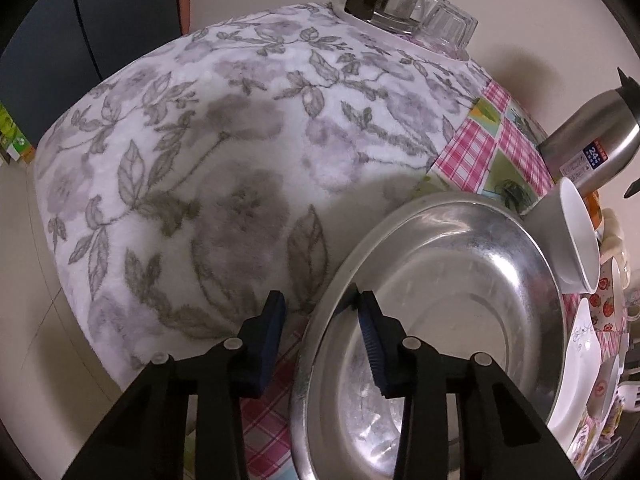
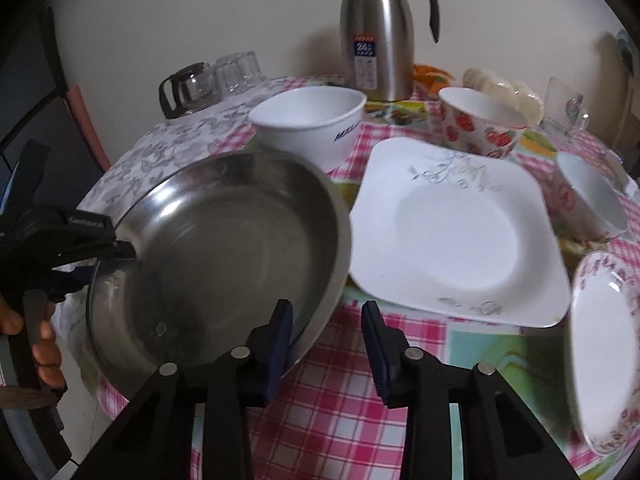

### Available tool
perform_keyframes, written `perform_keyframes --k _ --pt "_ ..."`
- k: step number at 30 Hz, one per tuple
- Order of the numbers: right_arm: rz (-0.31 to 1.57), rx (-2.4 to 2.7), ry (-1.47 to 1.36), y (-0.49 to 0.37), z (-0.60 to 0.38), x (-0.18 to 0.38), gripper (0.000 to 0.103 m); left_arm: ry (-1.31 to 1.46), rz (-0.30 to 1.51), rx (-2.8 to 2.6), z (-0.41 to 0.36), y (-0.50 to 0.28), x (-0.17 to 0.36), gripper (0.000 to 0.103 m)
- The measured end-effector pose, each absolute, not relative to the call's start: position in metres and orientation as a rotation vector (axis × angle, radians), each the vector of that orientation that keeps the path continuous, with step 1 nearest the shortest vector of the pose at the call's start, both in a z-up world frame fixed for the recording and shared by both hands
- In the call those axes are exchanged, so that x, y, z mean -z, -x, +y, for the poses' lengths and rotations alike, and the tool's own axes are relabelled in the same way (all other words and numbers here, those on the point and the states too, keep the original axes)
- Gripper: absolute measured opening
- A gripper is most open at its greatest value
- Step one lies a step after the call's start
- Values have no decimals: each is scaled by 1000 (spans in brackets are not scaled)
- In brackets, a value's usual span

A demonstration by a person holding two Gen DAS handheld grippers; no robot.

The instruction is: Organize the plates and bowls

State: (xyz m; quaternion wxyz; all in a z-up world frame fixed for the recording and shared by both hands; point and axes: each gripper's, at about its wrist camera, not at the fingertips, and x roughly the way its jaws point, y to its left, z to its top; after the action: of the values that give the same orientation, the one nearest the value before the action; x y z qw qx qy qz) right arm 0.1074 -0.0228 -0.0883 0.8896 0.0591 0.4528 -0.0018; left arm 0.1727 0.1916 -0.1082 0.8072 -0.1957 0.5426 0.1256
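A shiny steel bowl sits tilted at the table's near left; it also shows in the right wrist view. My left gripper straddles its rim, jaws still apart, one finger inside the bowl. It shows at the left of the right wrist view. My right gripper is open and empty, just right of the bowl's near rim. A square white plate, a white bowl, a strawberry bowl, a small cup-like bowl and a floral-rimmed plate lie on the table.
A steel thermos jug stands at the back. A glass pot and upturned glasses sit at the back left. A grey floral cloth covers the left part of the pink checked tablecloth.
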Motion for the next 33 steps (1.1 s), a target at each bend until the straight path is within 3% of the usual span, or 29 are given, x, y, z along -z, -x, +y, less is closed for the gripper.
perform_keyframes --k 7,33 --pt "948 -39 -143 -113 -18 97 29 401 1150 -266 189 -176 109 40" --pt "947 -53 -146 -119 -15 103 28 362 1071 -208 185 -186 112 44"
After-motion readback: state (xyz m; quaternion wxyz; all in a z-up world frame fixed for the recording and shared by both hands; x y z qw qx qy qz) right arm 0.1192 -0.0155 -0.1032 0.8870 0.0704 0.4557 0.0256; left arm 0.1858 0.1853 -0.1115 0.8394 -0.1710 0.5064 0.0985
